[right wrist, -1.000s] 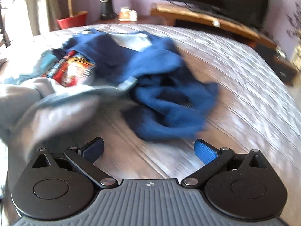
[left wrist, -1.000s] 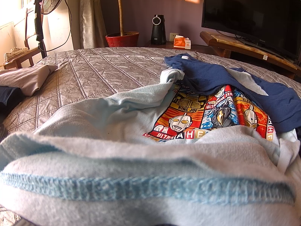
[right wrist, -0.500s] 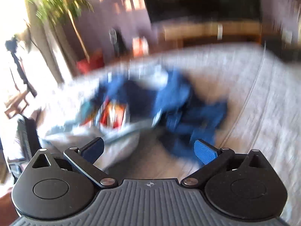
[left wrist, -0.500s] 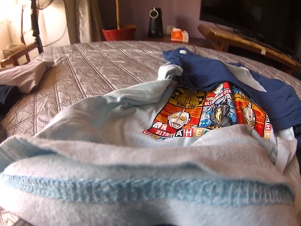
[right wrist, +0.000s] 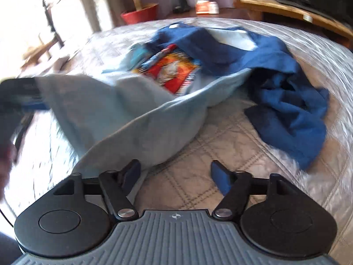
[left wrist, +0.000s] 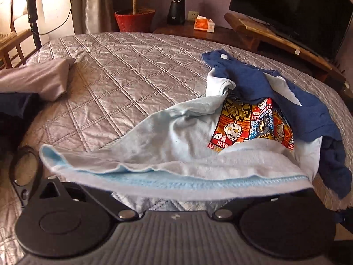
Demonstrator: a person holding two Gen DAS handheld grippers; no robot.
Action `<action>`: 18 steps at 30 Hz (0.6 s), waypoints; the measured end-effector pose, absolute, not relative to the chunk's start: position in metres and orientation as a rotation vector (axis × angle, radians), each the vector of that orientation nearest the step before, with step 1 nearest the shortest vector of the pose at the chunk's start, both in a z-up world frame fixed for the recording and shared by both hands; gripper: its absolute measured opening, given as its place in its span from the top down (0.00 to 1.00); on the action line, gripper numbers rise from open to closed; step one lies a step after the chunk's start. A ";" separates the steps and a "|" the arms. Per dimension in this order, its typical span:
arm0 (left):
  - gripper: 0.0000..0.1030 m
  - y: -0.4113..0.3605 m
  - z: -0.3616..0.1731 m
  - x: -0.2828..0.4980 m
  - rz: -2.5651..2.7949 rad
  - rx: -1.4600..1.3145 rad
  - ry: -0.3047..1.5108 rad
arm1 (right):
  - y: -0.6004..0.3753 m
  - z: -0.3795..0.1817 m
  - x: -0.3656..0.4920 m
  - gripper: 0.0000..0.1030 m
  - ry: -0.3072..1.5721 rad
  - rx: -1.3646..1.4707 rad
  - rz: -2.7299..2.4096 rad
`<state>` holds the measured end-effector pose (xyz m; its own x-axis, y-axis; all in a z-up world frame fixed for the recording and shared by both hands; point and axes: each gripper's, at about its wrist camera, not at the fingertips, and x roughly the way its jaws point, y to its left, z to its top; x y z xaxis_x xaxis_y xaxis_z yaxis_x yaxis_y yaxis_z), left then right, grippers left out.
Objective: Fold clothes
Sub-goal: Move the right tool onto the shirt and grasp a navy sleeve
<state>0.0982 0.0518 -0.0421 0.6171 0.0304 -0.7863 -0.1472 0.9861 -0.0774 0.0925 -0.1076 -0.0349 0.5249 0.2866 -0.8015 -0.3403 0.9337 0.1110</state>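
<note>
Pale-blue T-shirt [left wrist: 176,132] stretches hem-first from the navy garment [right wrist: 286,101] toward the left gripper [left wrist: 174,190], whose hidden fingertips' state is unclear, while the right gripper [right wrist: 175,174], closing, stands empty.

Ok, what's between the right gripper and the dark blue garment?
Bare quilted bedspread, in the right wrist view, up to the dark blue garment. The right gripper has just been closing its jaws, with nothing clamped between them.

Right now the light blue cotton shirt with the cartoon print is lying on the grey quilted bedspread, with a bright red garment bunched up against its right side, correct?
Not quite. The garment bunched against the light blue cotton shirt is navy blue, not bright red. The right wrist view shows it on the shirt's right side, and both lie on the grey quilted bedspread.
</note>
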 end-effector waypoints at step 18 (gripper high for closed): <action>0.01 0.087 0.011 0.076 0.153 -0.186 0.784 | -0.079 -0.030 0.118 0.92 1.054 0.049 0.273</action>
<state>0.0765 0.0871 0.0111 0.6982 0.0671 -0.7128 -0.2053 0.9726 -0.1095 0.1180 -0.0791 -0.0303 0.4639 0.2450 -0.8514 -0.1986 0.9653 0.1696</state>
